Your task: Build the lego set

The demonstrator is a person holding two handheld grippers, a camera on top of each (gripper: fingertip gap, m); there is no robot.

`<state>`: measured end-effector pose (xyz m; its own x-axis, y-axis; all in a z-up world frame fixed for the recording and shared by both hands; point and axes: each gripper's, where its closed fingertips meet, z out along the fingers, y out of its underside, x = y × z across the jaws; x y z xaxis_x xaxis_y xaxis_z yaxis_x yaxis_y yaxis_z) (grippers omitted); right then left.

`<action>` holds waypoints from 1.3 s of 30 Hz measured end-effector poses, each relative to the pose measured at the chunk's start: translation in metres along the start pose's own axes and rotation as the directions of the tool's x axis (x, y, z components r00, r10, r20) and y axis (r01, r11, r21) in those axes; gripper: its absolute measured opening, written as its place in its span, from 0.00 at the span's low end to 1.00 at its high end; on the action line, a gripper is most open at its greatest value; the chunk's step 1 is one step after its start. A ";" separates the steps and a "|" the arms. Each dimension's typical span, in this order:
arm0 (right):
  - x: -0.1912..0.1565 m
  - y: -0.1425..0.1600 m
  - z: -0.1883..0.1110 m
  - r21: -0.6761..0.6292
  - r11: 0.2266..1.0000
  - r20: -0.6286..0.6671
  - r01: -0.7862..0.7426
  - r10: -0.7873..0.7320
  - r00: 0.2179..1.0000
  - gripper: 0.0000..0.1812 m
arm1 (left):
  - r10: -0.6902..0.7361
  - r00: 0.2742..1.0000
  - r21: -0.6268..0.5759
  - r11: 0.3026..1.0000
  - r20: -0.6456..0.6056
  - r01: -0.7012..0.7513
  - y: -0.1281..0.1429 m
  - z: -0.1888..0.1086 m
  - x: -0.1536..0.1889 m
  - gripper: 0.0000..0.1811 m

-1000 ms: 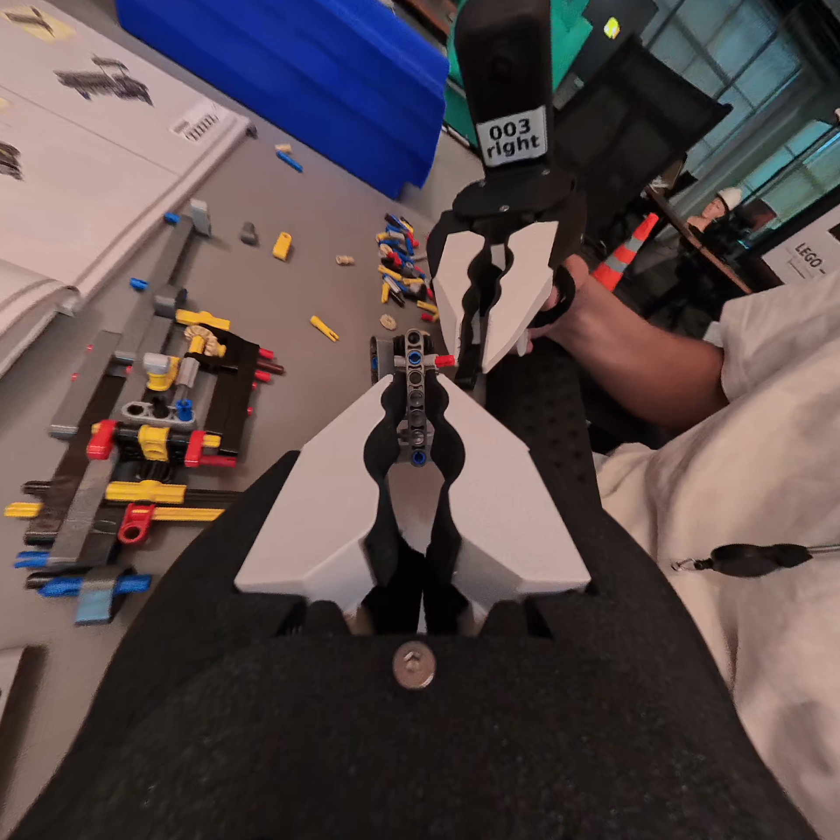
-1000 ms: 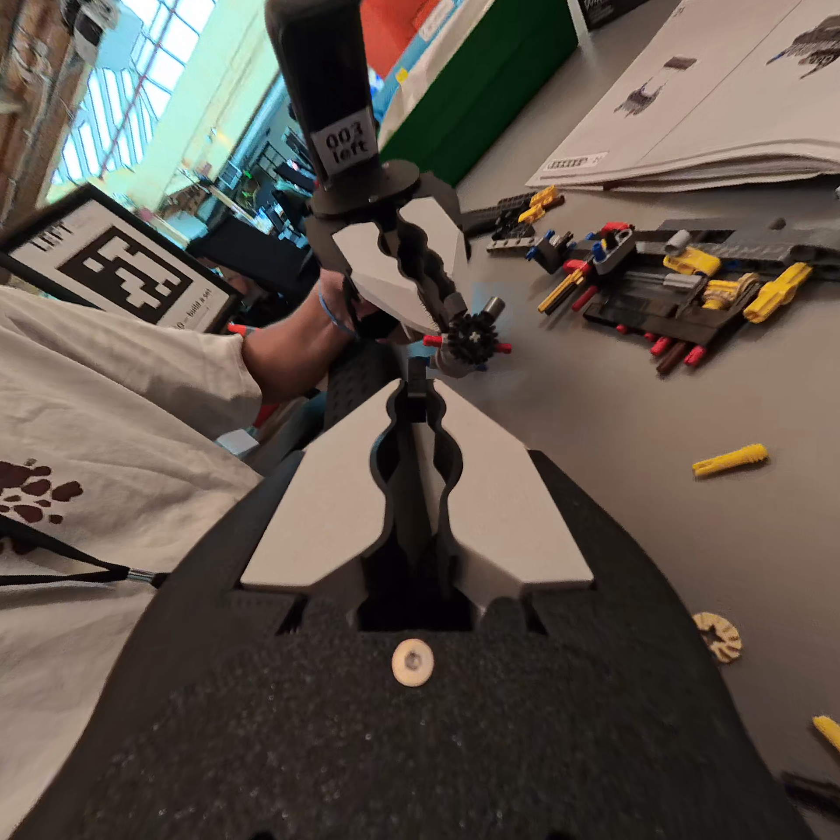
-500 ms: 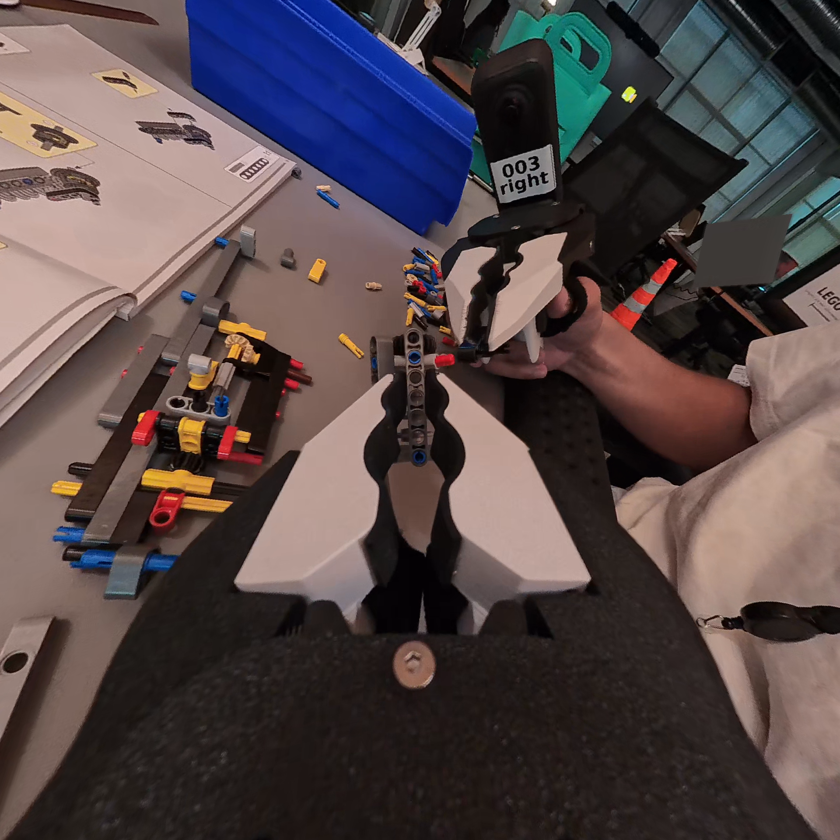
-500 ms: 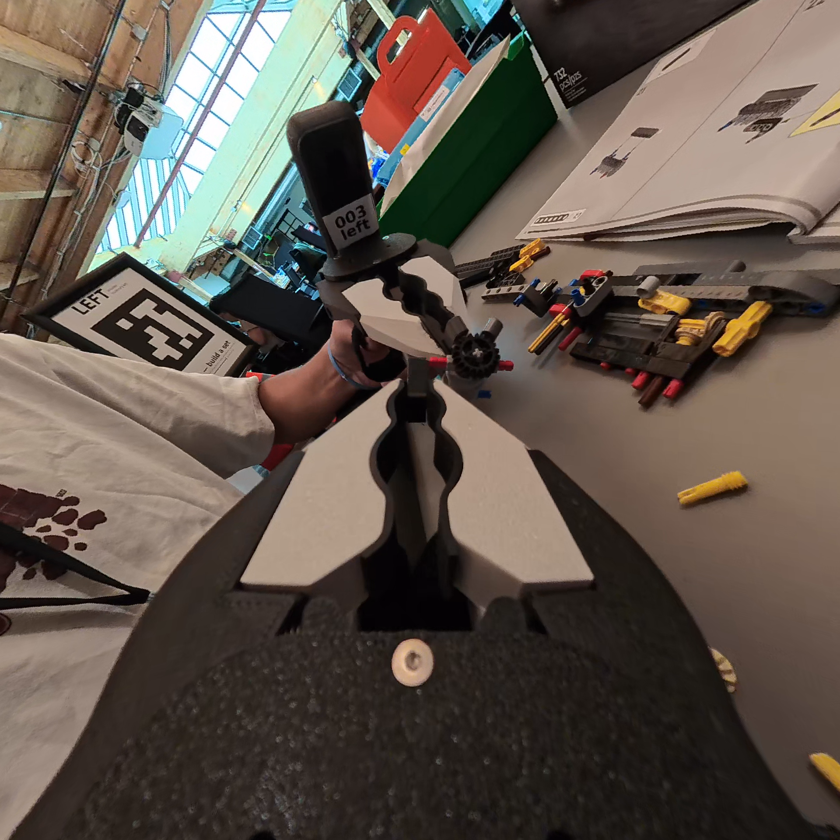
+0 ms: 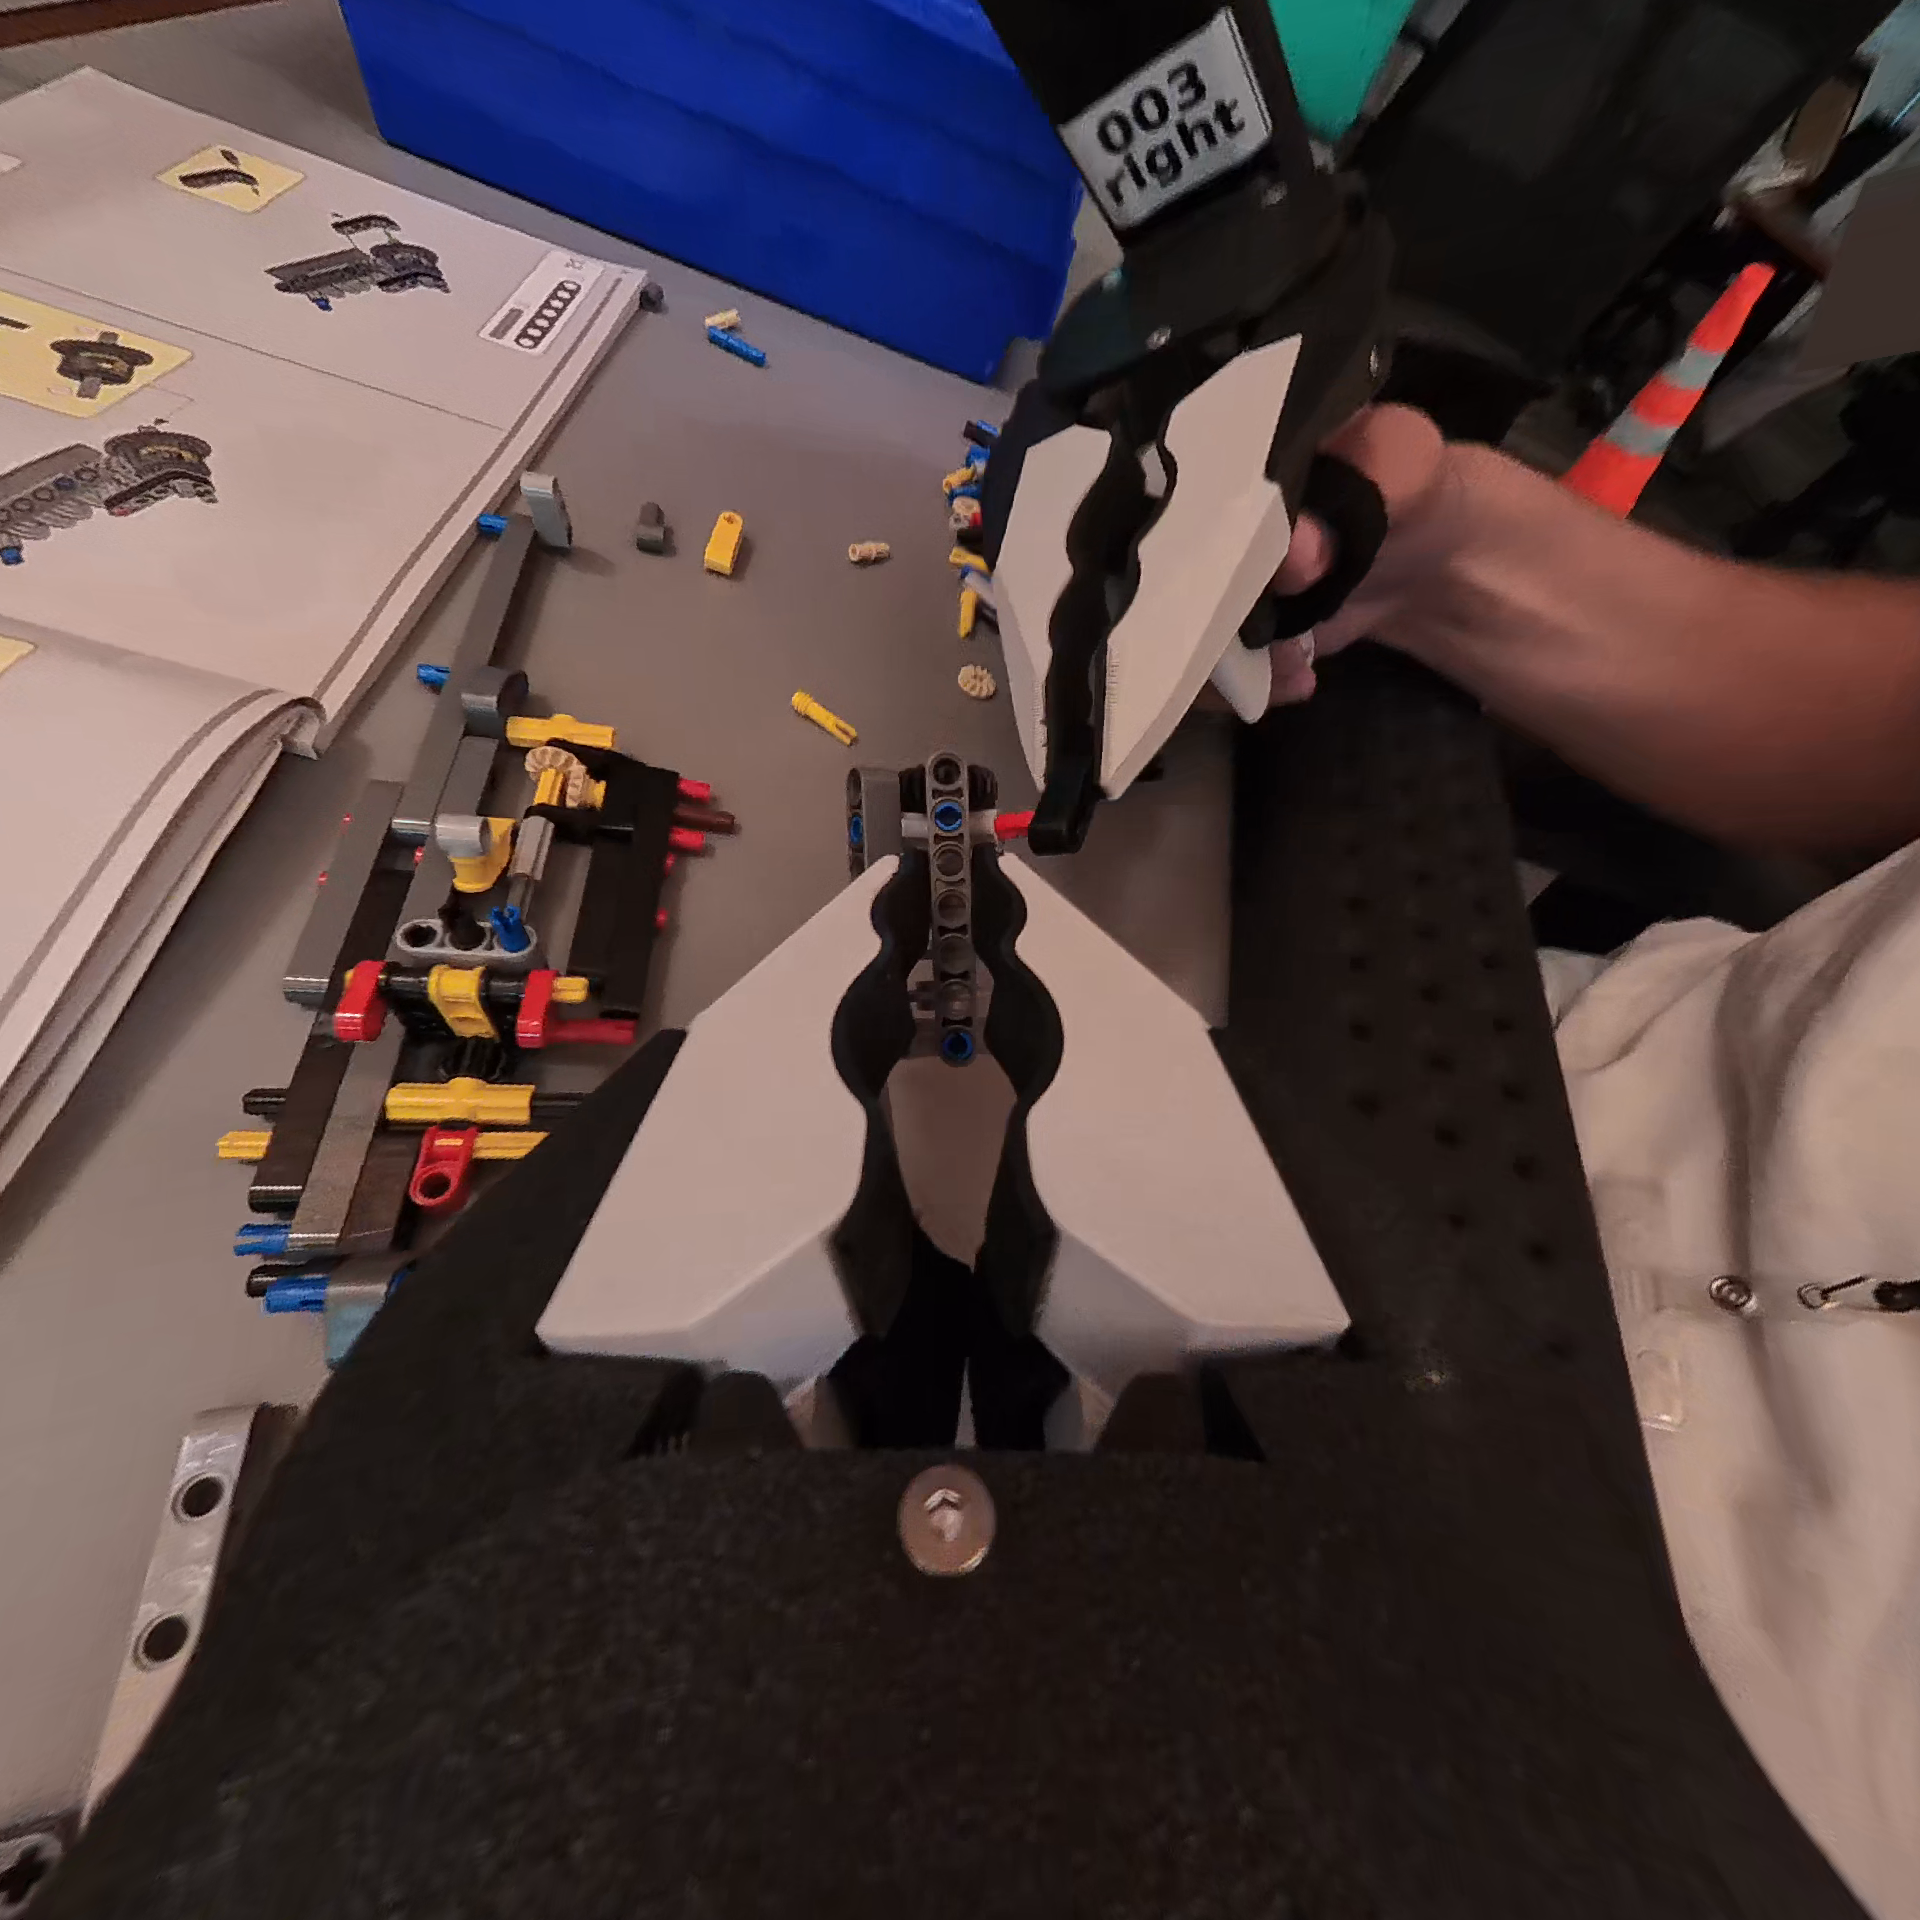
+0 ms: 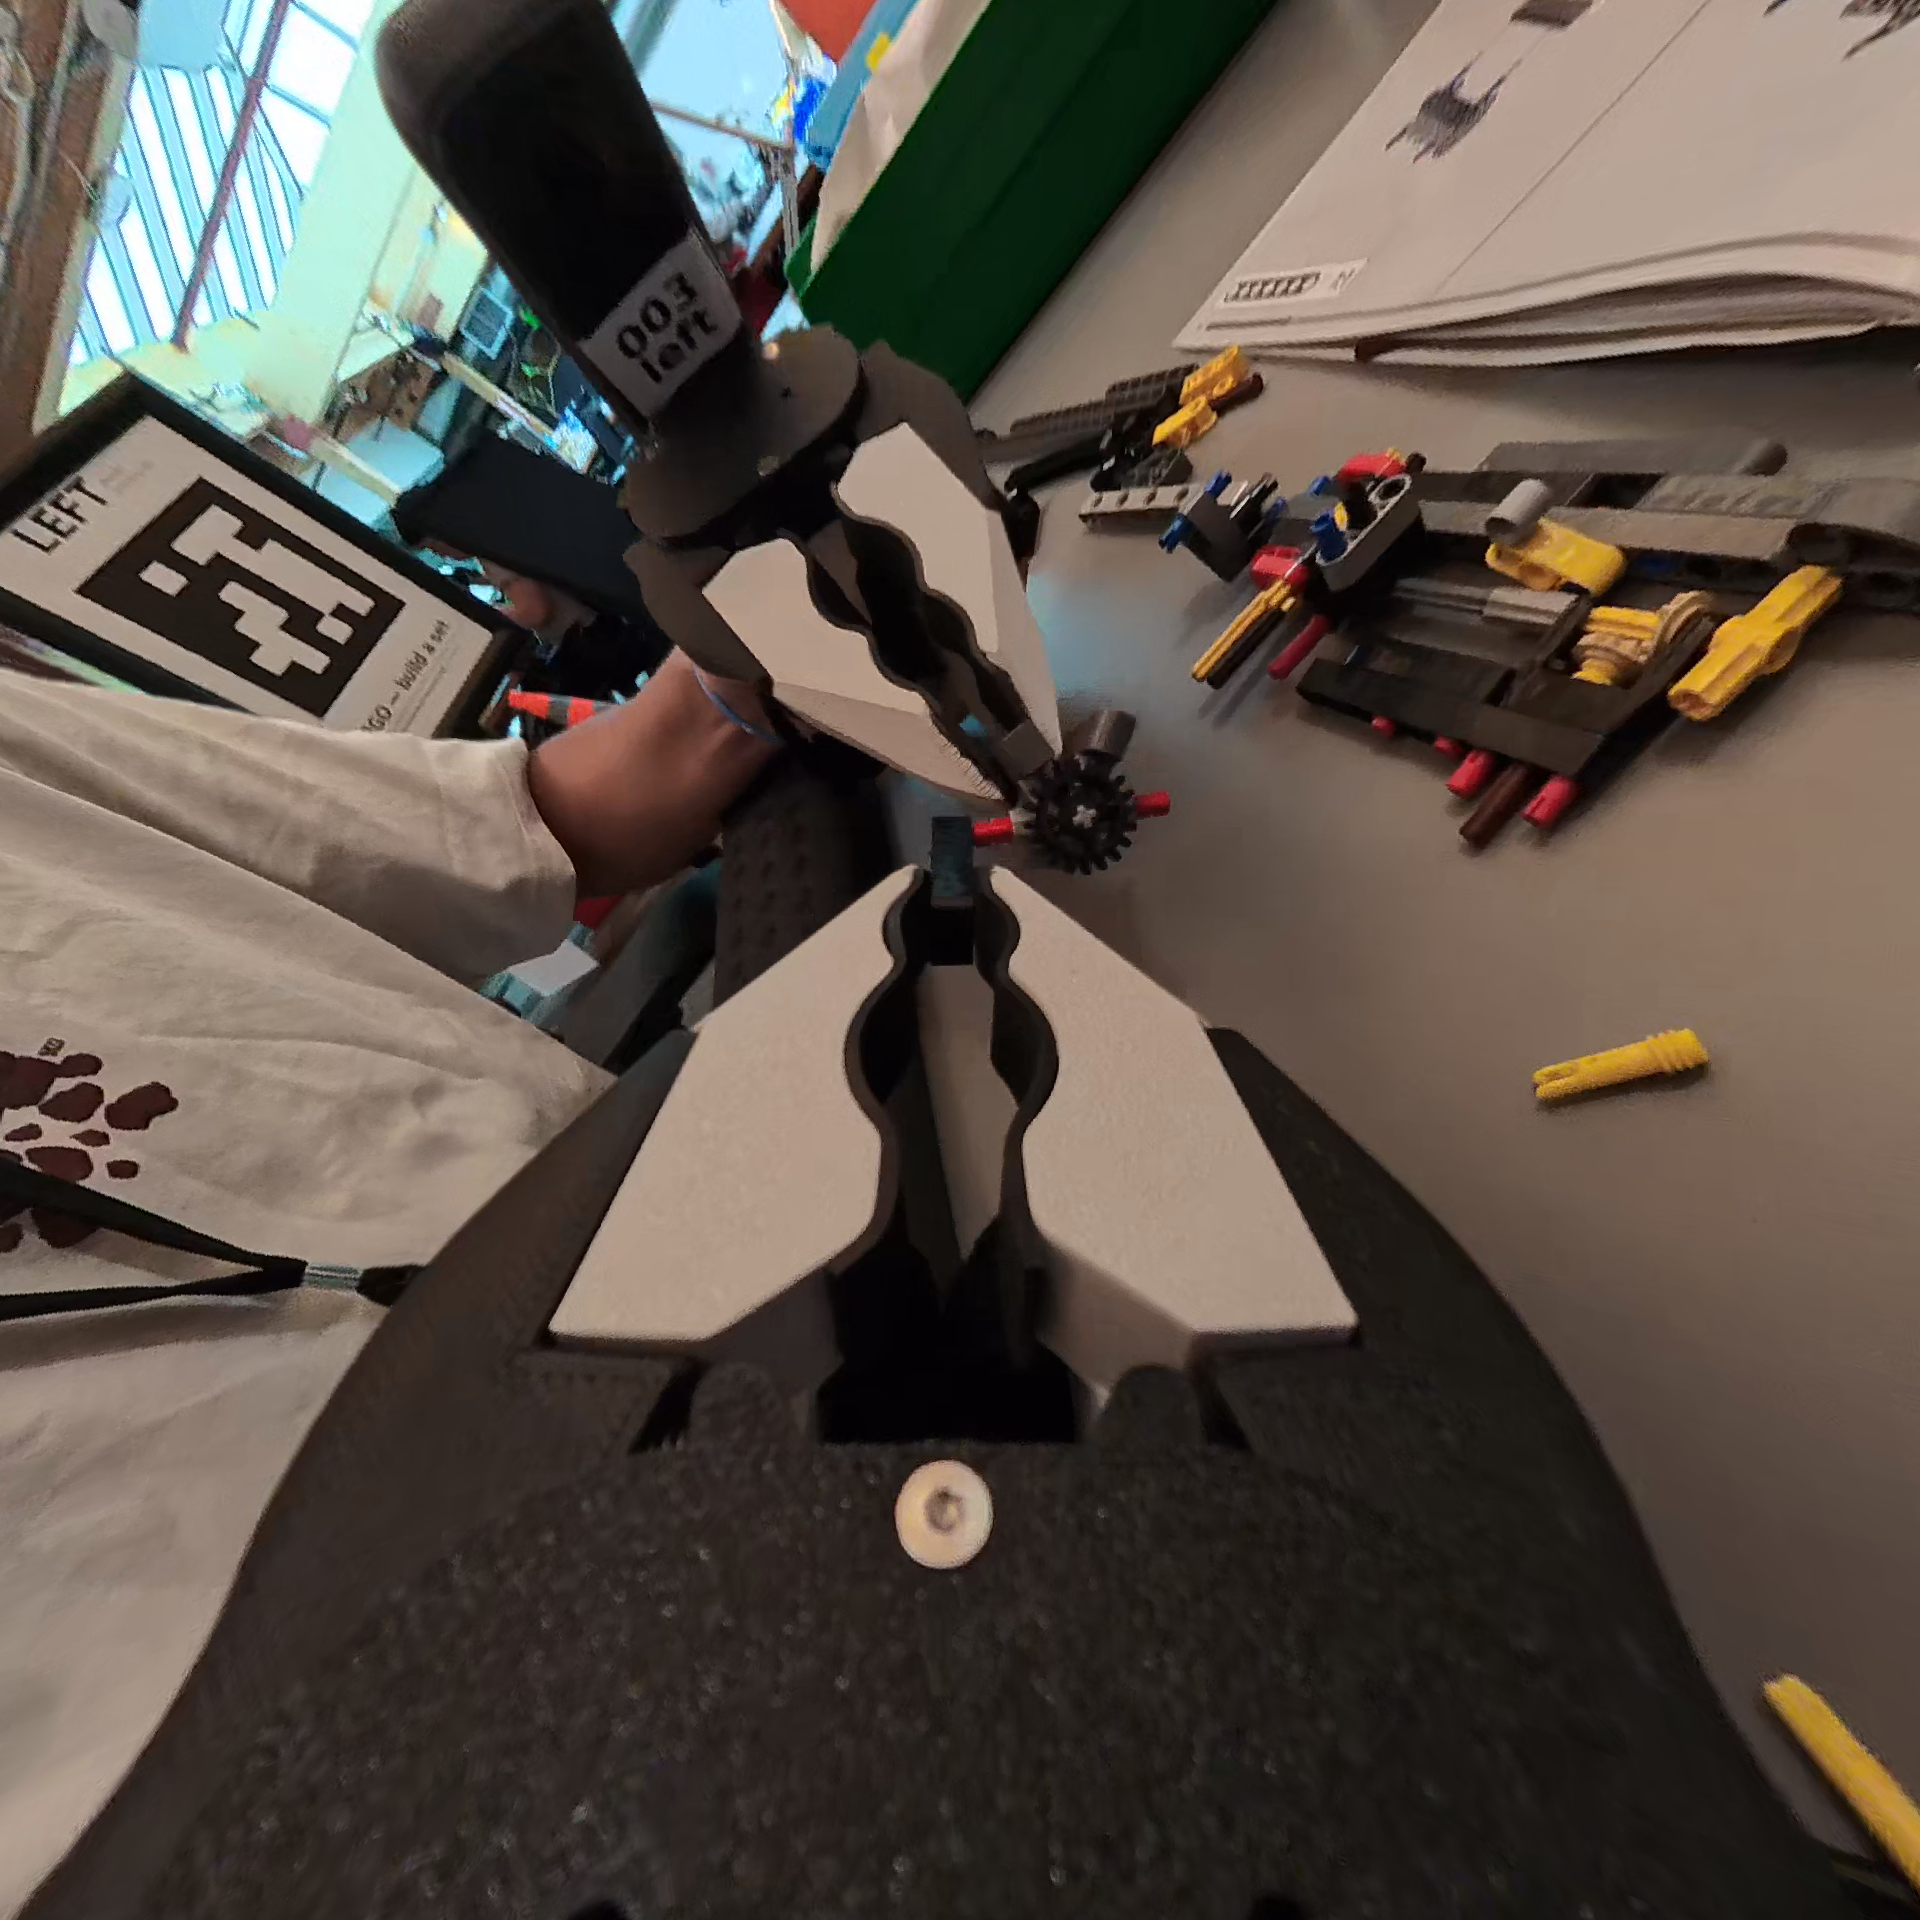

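Close in, left gripper [image 5: 948, 883]: jaws drawn together on a small grey beam assembly [image 5: 948, 914], a holed grey beam standing upright between the pads, blue pins showing in its holes. A red axle [image 5: 1010, 824] sticks out sideways from the beam's upper end. Seen from the right wrist camera, the same assembly carries a black gear [image 6: 1081, 821] on that red axle, held clear of the table.

Right gripper [image 6: 948, 899]: jaws pinched on a small black piece [image 6: 951, 852]; its exact shape is hard to make out. In the left wrist view that black piece [image 5: 1060, 821] sits right at the tip of the red axle, touching or nearly so; cannot tell which. A hand [image 5: 1382, 540] grips the right tool's handle.

Farther out on the grey table [image 5: 727, 623]: a partly built frame [image 5: 468, 966] of black and grey beams with yellow and red connectors lies to the left of the held assembly. Loose parts lie scattered beyond it: a yellow pin [image 5: 824, 717], a tan gear [image 5: 977, 682], a yellow block [image 5: 723, 540], a heap of small mixed pieces [image 5: 966, 520] behind the right gripper.

Open instruction booklet [image 5: 208, 416] at the table's left side. Blue bin [image 5: 727, 156] at the far edge. Green box [image 6: 997, 177] visible past the left gripper in the right wrist view.
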<state>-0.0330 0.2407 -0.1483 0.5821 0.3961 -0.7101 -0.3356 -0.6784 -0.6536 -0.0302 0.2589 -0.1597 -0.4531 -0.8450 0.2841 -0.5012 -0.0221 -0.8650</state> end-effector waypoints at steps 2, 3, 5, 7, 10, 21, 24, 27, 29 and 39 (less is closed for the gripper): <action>0.002 0.006 0.002 -0.055 0.998 -0.015 0.023 -0.024 1.000 0.04 | 0.027 1.000 -0.026 0.999 0.009 -0.026 0.005 0.001 0.001 0.04; 0.003 0.010 0.002 -0.084 0.996 -0.028 0.037 -0.040 0.999 0.04 | 0.039 0.999 -0.038 0.999 0.013 -0.038 0.006 0.001 0.001 0.04; 0.009 0.015 0.003 -0.133 0.988 -0.079 0.072 -0.083 0.993 0.04 | 0.054 0.999 -0.045 0.998 -0.002 -0.054 0.007 0.001 0.004 0.04; 0.007 0.018 0.003 -0.169 0.981 -0.076 0.098 -0.112 0.991 0.04 | 0.078 0.997 -0.056 0.995 0.015 -0.077 0.008 0.001 0.003 0.04; 0.002 0.021 0.001 -0.202 0.970 -0.071 0.133 -0.150 0.986 0.04 | 0.100 0.994 -0.063 0.993 0.033 -0.098 0.008 0.000 0.001 0.04; 0.002 0.021 0.004 -0.251 0.953 -0.067 0.168 -0.190 0.979 0.04 | 0.152 0.988 -0.096 0.984 0.029 -0.149 0.014 0.001 0.007 0.04; 0.000 0.019 0.004 -0.250 0.951 -0.073 0.183 -0.208 0.975 0.04 | 0.158 0.987 -0.109 0.982 0.029 -0.154 0.016 0.002 0.007 0.04; -0.001 0.018 0.003 -0.259 0.949 -0.072 0.180 -0.205 0.976 0.04 | 0.174 0.985 -0.115 0.979 0.021 -0.170 0.017 0.003 0.010 0.04; 0.001 0.021 0.002 -0.283 0.941 -0.079 0.185 -0.215 0.973 0.04 | 0.175 0.984 -0.125 0.977 0.021 -0.171 0.019 0.004 0.009 0.04; 0.003 0.026 0.004 -0.339 0.918 -0.084 0.206 -0.248 0.965 0.04 | 0.193 0.981 -0.141 0.972 0.014 -0.189 0.023 0.006 0.012 0.04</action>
<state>-0.0427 0.2264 -0.1683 0.7069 0.4986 -0.5017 0.0626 -0.7507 -0.6577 -0.0426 0.2454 -0.1786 -0.5309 -0.8407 0.1065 -0.5059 0.2136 -0.8358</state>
